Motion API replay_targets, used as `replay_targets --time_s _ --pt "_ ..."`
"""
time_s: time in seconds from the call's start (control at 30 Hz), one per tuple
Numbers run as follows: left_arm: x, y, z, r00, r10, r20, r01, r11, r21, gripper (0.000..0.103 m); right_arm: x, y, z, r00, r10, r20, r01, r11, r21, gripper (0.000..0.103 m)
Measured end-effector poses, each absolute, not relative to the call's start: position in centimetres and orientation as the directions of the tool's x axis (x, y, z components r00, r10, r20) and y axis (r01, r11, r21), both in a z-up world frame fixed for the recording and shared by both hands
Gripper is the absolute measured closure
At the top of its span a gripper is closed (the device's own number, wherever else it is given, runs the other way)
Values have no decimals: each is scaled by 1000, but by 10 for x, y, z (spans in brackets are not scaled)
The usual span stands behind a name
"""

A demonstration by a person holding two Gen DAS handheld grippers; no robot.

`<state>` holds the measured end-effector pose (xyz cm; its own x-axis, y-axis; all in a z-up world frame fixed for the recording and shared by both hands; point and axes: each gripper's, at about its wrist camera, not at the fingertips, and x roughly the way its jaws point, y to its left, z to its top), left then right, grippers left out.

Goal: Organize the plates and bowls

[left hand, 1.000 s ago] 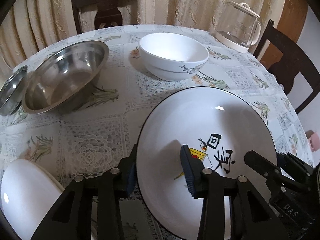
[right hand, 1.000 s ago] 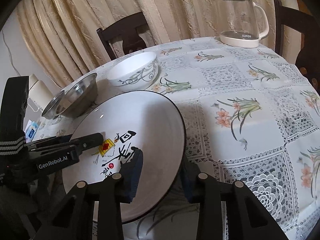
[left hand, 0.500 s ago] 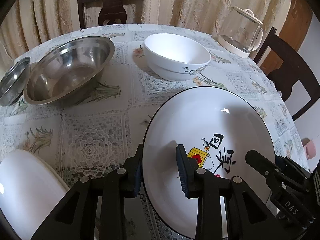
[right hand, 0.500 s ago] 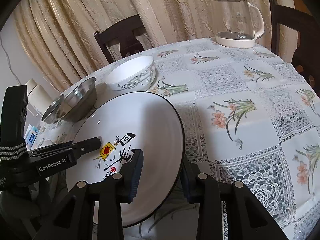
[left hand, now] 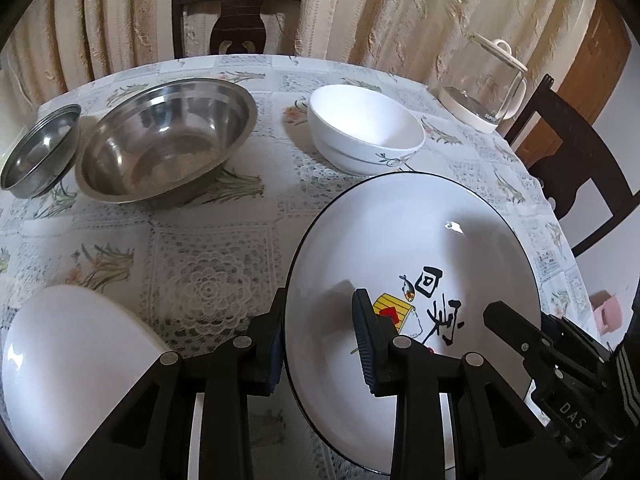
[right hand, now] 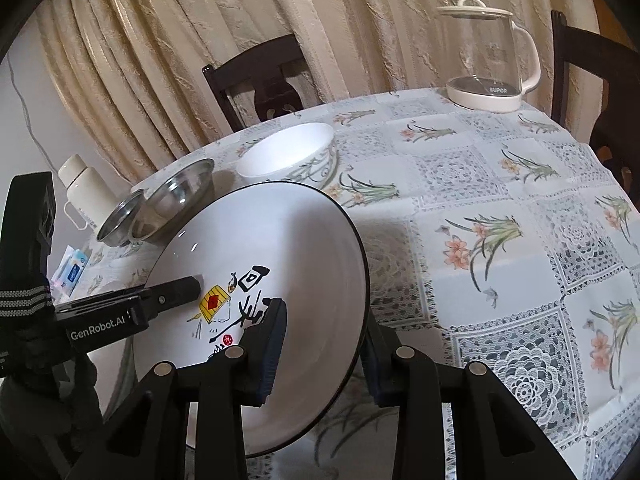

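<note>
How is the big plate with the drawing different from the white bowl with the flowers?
The big plate is wide and shallow; the white bowl is smaller and deeper. The plate has a thin black rim and a picture painted inside, while the bowl is plain inside with flowers on its outer wall. The plate is tilted, with the left gripper and right gripper each straddling its rim; the bowl sits flat on the table, untouched. Both are white and empty.

We see soft, even indoor daylight, filtered through pale curtains (left hand: pixel 400 20) behind the table (left hand: pixel 200 240). A small bright glare spot sits on the white plate (left hand: pixel 453 225), and a gripper finger casts a soft shadow on it. The steel bowl (left hand: pixel 168 140) shows dull reflections. Both fisheye views bend straight lines strongly, with black vignetting in the corners. The centres are sharp; the edges blur slightly.
</note>
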<state>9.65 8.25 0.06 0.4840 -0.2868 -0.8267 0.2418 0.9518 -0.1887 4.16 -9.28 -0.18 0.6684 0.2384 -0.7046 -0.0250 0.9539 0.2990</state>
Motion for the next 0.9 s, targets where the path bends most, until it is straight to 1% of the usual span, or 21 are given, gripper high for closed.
replay_targets --time_s 0.53,0.9 --pt "60 150 26 550 -285 -785 163 958 -234 71 29 -40 16 663 318 -678 -148 943 298 66" --pt "32 203 37 615 -232 -754 90 970 -225 71 22 5 21 633 382 -673 -239 924 300 66"
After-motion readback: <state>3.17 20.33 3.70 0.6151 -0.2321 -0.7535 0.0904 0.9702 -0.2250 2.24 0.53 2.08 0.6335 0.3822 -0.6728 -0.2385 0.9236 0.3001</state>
